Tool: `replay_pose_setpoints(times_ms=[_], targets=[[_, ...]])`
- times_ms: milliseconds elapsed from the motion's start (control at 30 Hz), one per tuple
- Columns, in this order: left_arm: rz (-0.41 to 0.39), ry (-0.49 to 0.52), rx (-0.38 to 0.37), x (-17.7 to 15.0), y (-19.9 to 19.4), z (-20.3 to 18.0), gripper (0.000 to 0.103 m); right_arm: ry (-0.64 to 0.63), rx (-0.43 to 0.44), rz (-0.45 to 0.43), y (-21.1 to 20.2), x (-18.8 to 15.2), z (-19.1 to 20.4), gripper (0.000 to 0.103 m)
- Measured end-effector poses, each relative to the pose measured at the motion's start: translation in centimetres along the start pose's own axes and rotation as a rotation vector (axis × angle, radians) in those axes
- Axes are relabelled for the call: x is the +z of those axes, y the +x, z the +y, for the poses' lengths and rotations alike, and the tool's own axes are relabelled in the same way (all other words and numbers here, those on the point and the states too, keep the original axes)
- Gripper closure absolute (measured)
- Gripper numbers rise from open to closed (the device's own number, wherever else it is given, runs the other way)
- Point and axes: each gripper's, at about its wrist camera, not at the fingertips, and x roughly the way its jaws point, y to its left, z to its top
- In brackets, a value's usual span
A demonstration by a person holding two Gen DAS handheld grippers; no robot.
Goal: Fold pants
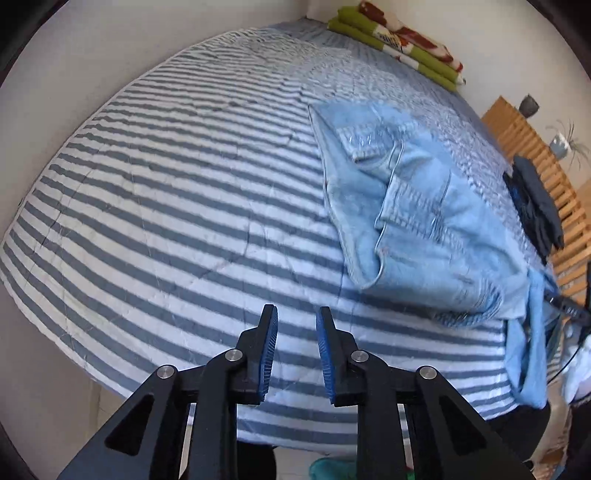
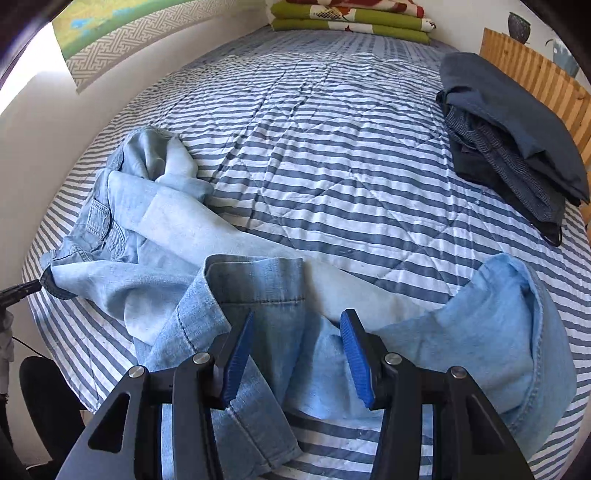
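Lying crumpled, jeans [image 2: 221, 266] under right hand-held gripper [image 2: 295, 332] (jaws apart) — left hand-held gripper [image 1: 296, 325] empty

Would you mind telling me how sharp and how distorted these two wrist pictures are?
Left wrist view: fisheye bulges the striped quilt into a dome, and the light blue jeans look smeared by motion blur. Right wrist view: same barrel distortion, but quilt and jeans seams are crisper; daylight is soft, without harsh glare.

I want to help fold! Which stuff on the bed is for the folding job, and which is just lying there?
For the job:
- light blue jeans, crumpled
- left tongs, open over bare bedspread
- right tongs, open over the jeans

Just lying there:
- dark clothes pile
- green patterned blanket, folded
- striped bedspread
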Motion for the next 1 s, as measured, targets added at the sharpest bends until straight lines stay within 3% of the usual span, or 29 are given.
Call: replay_pose_setpoints(times_ms=[67,133,267,400,533,600,633,667,700,833,900,1000], targets=[[-0.037,0.013,-0.018,1.9,-0.3,-1.5,0.067,-0.005,-0.006,0.033,1.1,-0.2,0.5,0.057],[-0.049,0.051,-0.045,4.3,0.7,-3.6,0.045,-0.026,-0.001,0.06,1.9,-0.7,1.1,0.057],[0.028,0.078,-0.107,7.1,5.2,-7.2,0.043,-0.126,0.024,0.076,1.3,-3.1,3.2,0.057],[0.065,0.092,-0.047,9.1,9.6,-9.0,0.042,-0.192,0.082,0.087,-0.2,-4.9,4.7,0.059],[0.086,0.016,-0.16,10.4,12.3,-9.3,0.033,-0.157,0.11,0.069,-1.5,-4.9,4.2,0.059],[0.09,0.033,-0.145,10.4,13.1,-9.9,0.039,-0.132,0.116,0.058,-2.0,-4.6,3.7,0.059],[0.095,0.063,-0.134,10.2,13.2,-10.4,0.064,-0.125,0.108,0.054,-2.0,-4.5,3.4,0.059],[0.096,0.095,-0.099,9.8,13.2,-10.9,0.08,-0.119,0.097,0.051,-2.0,-4.4,3.1,0.059],[0.094,0.128,-0.098,9.4,12.8,-11.2,0.086,-0.11,0.089,0.05,-2.0,-4.3,2.9,0.059],[0.046,0.14,-0.141,7.0,8.3,-10.5,0.09,-0.081,0.071,0.044,-2.1,-4.1,1.9,0.059],[0.034,0.126,-0.212,4.7,5.1,-9.3,0.09,-0.075,0.061,0.033,-2.3,-4.1,1.5,0.059],[0.025,0.141,-0.231,1.0,0.9,-8.3,0.09,-0.063,0.044,0.0,-2.9,-3.7,0.8,0.059]])
